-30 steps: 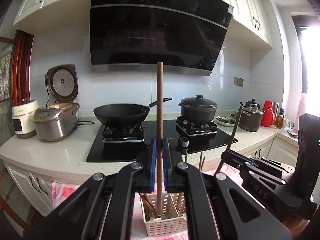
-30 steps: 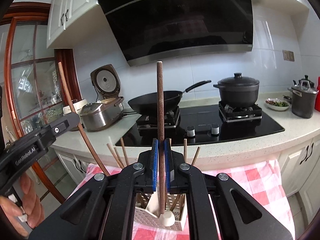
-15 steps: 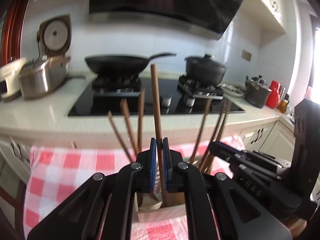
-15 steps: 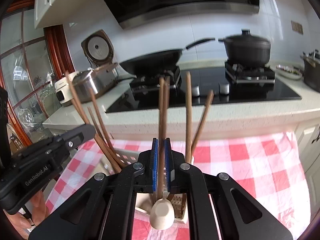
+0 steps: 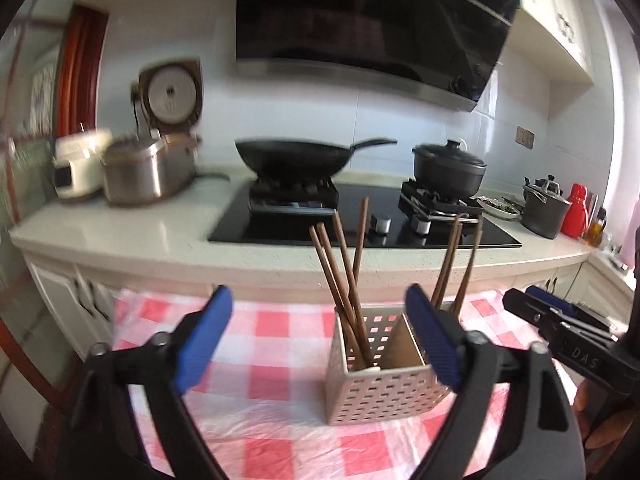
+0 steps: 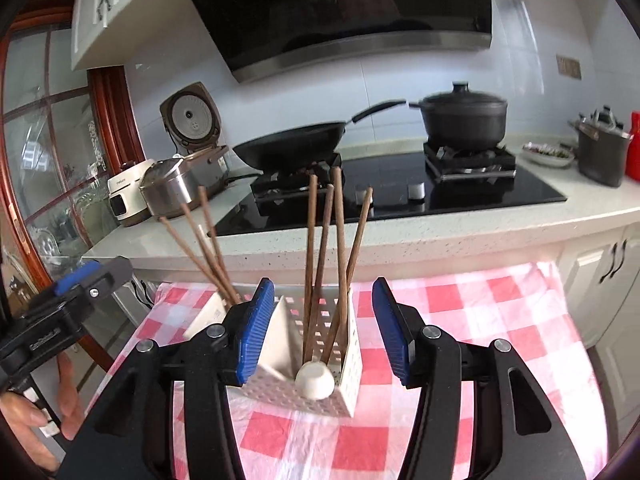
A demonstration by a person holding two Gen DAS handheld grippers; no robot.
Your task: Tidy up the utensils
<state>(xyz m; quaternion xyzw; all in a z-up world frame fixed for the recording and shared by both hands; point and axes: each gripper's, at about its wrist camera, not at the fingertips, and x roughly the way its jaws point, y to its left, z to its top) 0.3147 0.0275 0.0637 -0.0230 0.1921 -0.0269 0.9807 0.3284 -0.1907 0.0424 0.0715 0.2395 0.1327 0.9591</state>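
A white perforated utensil caddy (image 5: 380, 388) stands on the red-checked tablecloth (image 5: 260, 420); it also shows in the right wrist view (image 6: 352, 360). Several brown wooden chopsticks (image 5: 344, 280) stand in its two compartments, also seen in the right wrist view (image 6: 324, 264). A white spoon end (image 6: 315, 380) pokes out at the caddy's near corner. My left gripper (image 5: 320, 336) is open and empty, just in front of the caddy. My right gripper (image 6: 324, 336) is open and empty, its jaws either side of the caddy.
Behind the table runs a counter with a black hob (image 5: 360, 224), a wok (image 5: 292, 156), a lidded pot (image 5: 448, 168) and a rice cooker (image 5: 148, 164). A glass cabinet door (image 6: 48, 168) stands at the left.
Both grippers were shut on a chopstick each and lowered them into the caddy. Both have opened, and the chopsticks now stand in the caddy.
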